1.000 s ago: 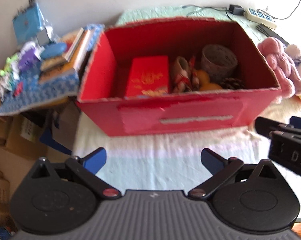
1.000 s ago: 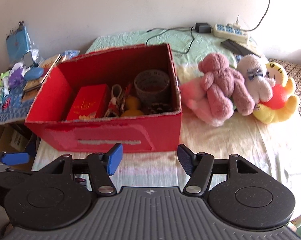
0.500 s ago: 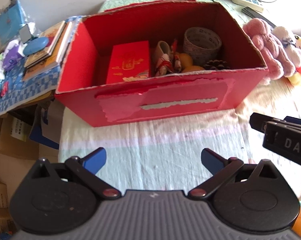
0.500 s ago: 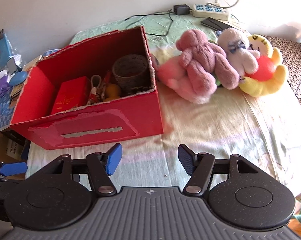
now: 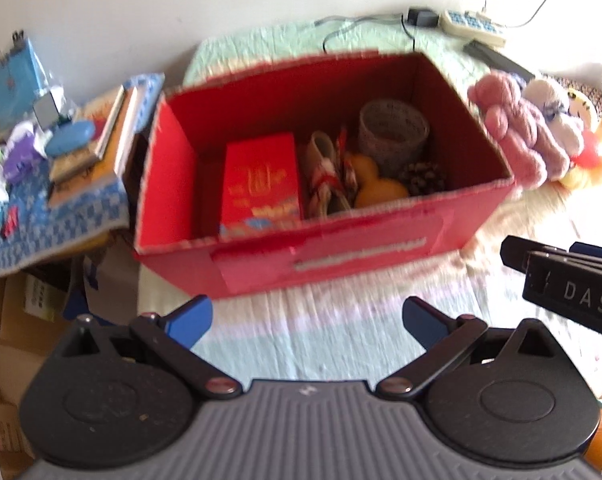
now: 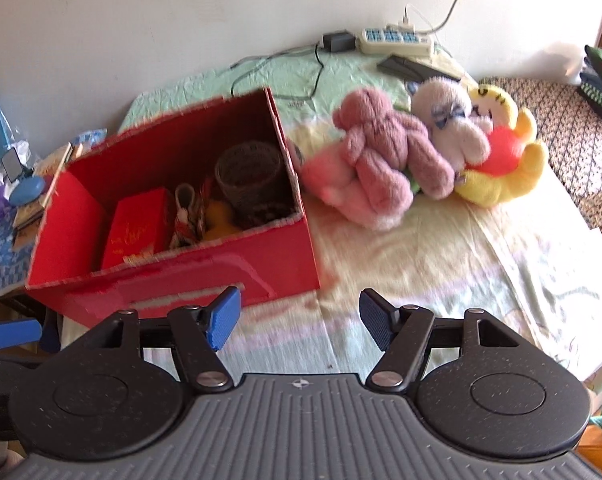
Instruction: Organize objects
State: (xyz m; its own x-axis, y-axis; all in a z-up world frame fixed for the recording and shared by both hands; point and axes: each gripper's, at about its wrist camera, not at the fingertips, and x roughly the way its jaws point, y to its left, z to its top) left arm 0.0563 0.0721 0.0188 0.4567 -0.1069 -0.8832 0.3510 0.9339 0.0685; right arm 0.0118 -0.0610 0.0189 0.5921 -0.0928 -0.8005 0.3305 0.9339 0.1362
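Note:
An open red cardboard box [image 5: 381, 252] [image 6: 181, 284] stands on the cloth-covered table. It holds a red packet [image 5: 261, 184], a grey woven cup [image 5: 393, 128], a yellow gourd [image 5: 373, 188] and a pine cone [image 5: 423, 176]. To the right of the box lies a pile of plush toys: a mauve bear [image 6: 385, 144], a white one [image 6: 449, 120] and a yellow one [image 6: 505, 160]. My left gripper [image 5: 307, 320] is open in front of the box, holding nothing. My right gripper [image 6: 299, 318] is open near the box's front right corner, also empty.
A side table [image 5: 61, 216] with a blue checked cloth, books and small clutter stands left of the box, with cardboard cartons [image 5: 17, 312] below. A power strip [image 6: 397, 40], cables and a dark flat object [image 6: 413, 68] lie at the table's back. A patterned seat [image 6: 573, 120] is at right.
Both views have shifted: the left gripper has tilted up and drawn nearer the box; the right gripper has swung right, bringing the plush toys closer to centre. Both stay open.

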